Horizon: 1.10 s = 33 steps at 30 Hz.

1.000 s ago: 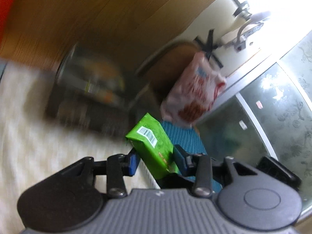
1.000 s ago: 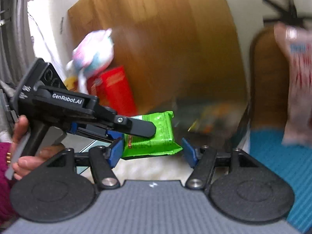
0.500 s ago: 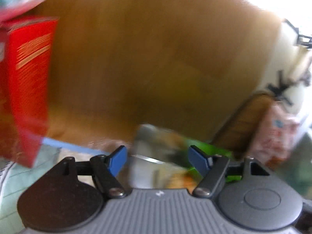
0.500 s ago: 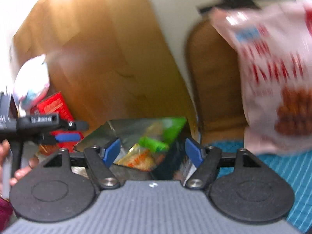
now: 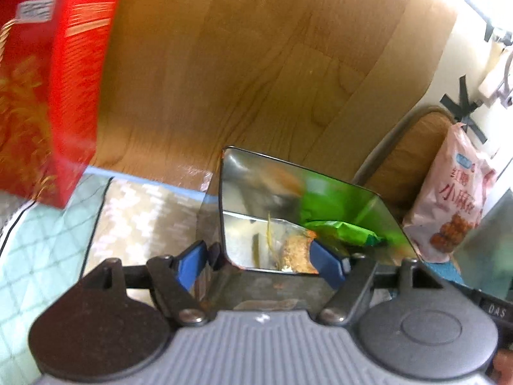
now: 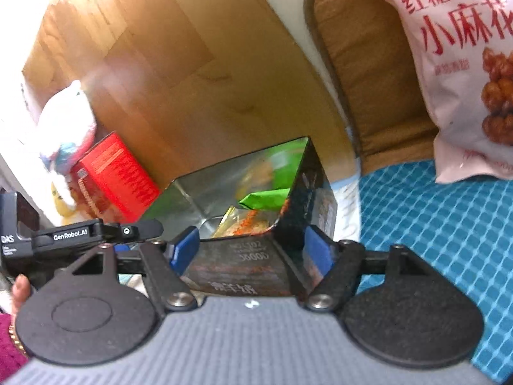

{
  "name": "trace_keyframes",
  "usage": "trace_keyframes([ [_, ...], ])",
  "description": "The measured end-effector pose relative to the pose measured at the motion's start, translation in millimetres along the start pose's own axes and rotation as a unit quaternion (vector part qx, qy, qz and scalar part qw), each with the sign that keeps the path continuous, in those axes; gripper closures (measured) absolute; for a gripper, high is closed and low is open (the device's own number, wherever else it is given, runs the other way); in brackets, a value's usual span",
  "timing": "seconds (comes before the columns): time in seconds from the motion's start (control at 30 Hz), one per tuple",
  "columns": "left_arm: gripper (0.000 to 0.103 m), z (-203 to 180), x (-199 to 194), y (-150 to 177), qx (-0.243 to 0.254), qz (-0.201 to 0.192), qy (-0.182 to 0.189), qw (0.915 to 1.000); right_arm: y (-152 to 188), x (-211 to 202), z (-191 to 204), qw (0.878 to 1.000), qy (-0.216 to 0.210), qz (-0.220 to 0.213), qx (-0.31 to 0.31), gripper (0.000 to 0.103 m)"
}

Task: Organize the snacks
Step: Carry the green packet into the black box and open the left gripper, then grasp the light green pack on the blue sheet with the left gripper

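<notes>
step: green snack packet (image 5: pixel 344 229) sits in shiny square metal tin (image 5: pixel 378 211) | left claw (image 5: pixel 261 264) opening, empty; right claw (image 6: pixel 248 250) released, astride tin corner | next: fetch pink bag (image 6: pixel 465 64) beyond right claw

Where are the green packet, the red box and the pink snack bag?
green packet (image 5: pixel 343 231): left wrist view, on its top face inside the tin.
red box (image 6: pixel 118 178): right wrist view, on its printed side face.
pink snack bag (image 6: pixel 461 48): right wrist view, on the front below the red lettering.
</notes>
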<state>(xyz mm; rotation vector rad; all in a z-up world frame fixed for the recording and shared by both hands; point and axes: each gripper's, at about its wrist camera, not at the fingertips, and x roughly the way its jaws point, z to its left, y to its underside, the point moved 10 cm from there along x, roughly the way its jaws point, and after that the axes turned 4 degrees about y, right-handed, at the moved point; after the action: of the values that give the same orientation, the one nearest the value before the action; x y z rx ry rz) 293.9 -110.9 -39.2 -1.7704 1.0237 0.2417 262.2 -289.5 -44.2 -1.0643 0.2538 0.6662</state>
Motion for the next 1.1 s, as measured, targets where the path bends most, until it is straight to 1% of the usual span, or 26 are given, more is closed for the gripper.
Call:
trace_keyframes([
  [0.03,0.027,2,-6,2,-0.005,-0.002,0.006,1.0,1,-6,1,1.0,-0.005,0.002,0.0,0.029],
  [0.1,0.022,10,-20,1,-0.02,-0.013,0.009,0.9997,-2,-24,2,1.0,-0.003,-0.015,-0.006,0.029],
  [0.13,0.022,13,-30,1,-0.026,-0.022,0.008,0.9994,-3,-37,-1,1.0,0.002,-0.026,-0.005,0.029],
  [0.2,0.022,15,-52,4,-0.036,-0.042,0.014,0.9984,-2,-64,-15,0.999,0.008,-0.043,0.019,0.029],
  [0.27,0.022,8,-68,13,-0.042,-0.047,0.036,0.9974,10,-93,-33,0.998,0.016,-0.053,0.043,0.029],
  [0.3,0.022,2,-72,18,-0.041,-0.041,0.05,0.9971,18,-105,-38,0.997,0.024,-0.055,0.046,0.029],
  [0.37,0.022,-23,-72,32,-0.019,-0.012,0.084,0.9962,38,-126,-48,0.997,0.041,-0.048,0.049,0.029],
  [0.43,0.022,-54,-65,48,0.011,0.028,0.124,0.9919,59,-143,-51,0.997,0.044,-0.042,0.054,0.032],
  [0.5,0.025,-88,-53,69,0.04,0.072,0.166,0.9827,78,-159,-44,0.997,0.046,-0.042,0.039,0.033],
  [0.57,0.025,-119,-38,89,0.064,0.11,0.193,0.9728,96,-170,-33,0.998,0.056,-0.041,0.003,0.033],
  [0.63,0.026,-140,-25,103,0.084,0.137,0.201,0.9662,114,-171,-23,0.996,0.075,-0.027,-0.042,0.035],
  [0.7,0.029,-152,-12,115,0.098,0.158,0.203,0.9614,126,-166,-16,0.992,0.094,-0.013,-0.087,0.036],
  [0.77,0.033,-162,-1,127,0.104,0.184,0.21,0.9548,136,-158,-12,0.99,0.091,0.001,-0.109,0.037],
  [0.83,0.036,-166,6,141,0.109,0.206,0.211,0.9492,143,-146,-11,0.987,0.097,0.017,-0.13,0.039],
  [0.9,0.041,-167,17,155,0.115,0.232,0.207,0.9433,145,-135,-8,0.979,0.115,0.015,-0.166,0.039],
  [0.93,0.043,-171,15,157,0.122,0.226,0.21,0.9435,145,-131,-6,0.976,0.119,0.014,-0.18,0.044],
  [0.97,0.052,-174,15,159,0.126,0.234,0.212,0.9405,144,-127,-5,0.974,0.123,0.013,-0.19,0.047],
  [1.0,0.057,-176,16,161,0.125,0.24,0.213,0.9389,141,-122,-5,0.972,0.129,0.011,-0.198,0.051],
  [1.03,0.058,-177,16,162,0.123,0.245,0.215,0.9374,138,-119,-4,0.969,0.138,0.008,-0.205,0.055],
  [1.07,0.059,-176,16,161,0.122,0.244,0.213,0.9382,135,-117,-3,0.968,0.14,0.005,-0.209,0.056],
  [1.1,0.059,-175,14,159,0.121,0.238,0.207,0.941,131,-116,-2,0.969,0.136,0.002,-0.206,0.056],
])
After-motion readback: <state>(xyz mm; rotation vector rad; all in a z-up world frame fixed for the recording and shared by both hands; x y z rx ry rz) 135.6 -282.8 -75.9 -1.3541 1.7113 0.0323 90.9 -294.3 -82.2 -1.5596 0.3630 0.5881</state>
